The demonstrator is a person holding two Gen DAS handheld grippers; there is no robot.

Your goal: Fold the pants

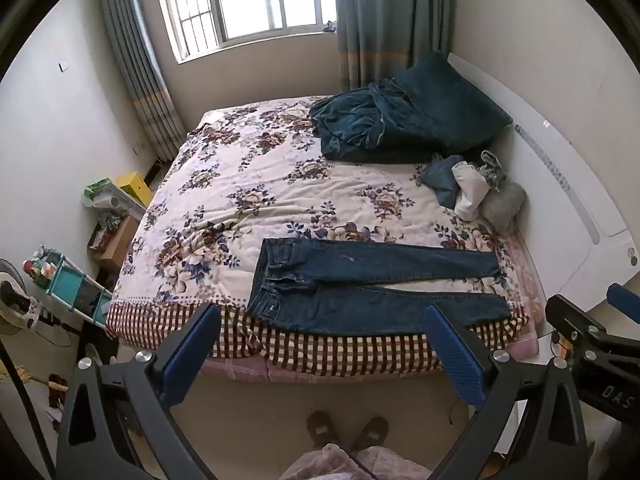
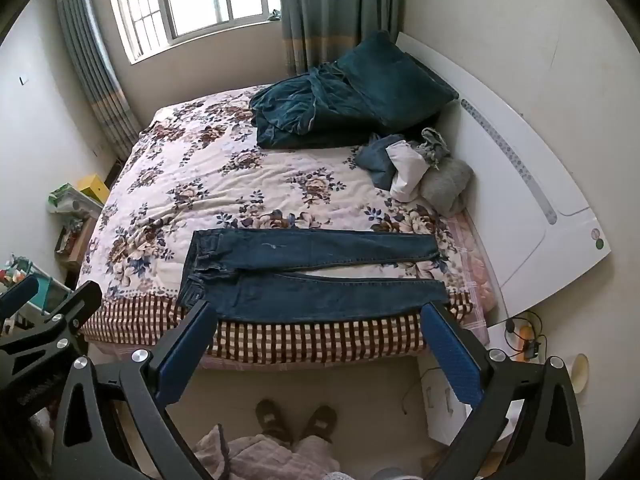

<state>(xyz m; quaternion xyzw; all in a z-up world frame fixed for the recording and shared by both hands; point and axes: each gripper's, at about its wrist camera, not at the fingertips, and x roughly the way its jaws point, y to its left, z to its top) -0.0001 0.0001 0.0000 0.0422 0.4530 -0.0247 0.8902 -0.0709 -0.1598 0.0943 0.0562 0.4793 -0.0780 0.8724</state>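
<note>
Dark blue jeans point(image 1: 372, 280) lie flat along the near edge of the bed, waistband to the left, both legs stretched to the right and slightly apart. They also show in the right wrist view point(image 2: 312, 276). My left gripper point(image 1: 322, 316) is open and empty, held high above the floor in front of the bed edge. My right gripper point(image 2: 318, 316) is open and empty too, at a similar height and apart from the jeans. The right gripper also shows at the right edge of the left wrist view point(image 1: 588, 312).
The bed point(image 1: 256, 184) has a floral cover with a checked border. A dark teal blanket and pillow point(image 1: 400, 120) lie at its far right. A small clothes pile point(image 1: 472, 188) sits by the white headboard point(image 1: 580, 200). Shelves and boxes point(image 1: 100, 232) stand left of the bed.
</note>
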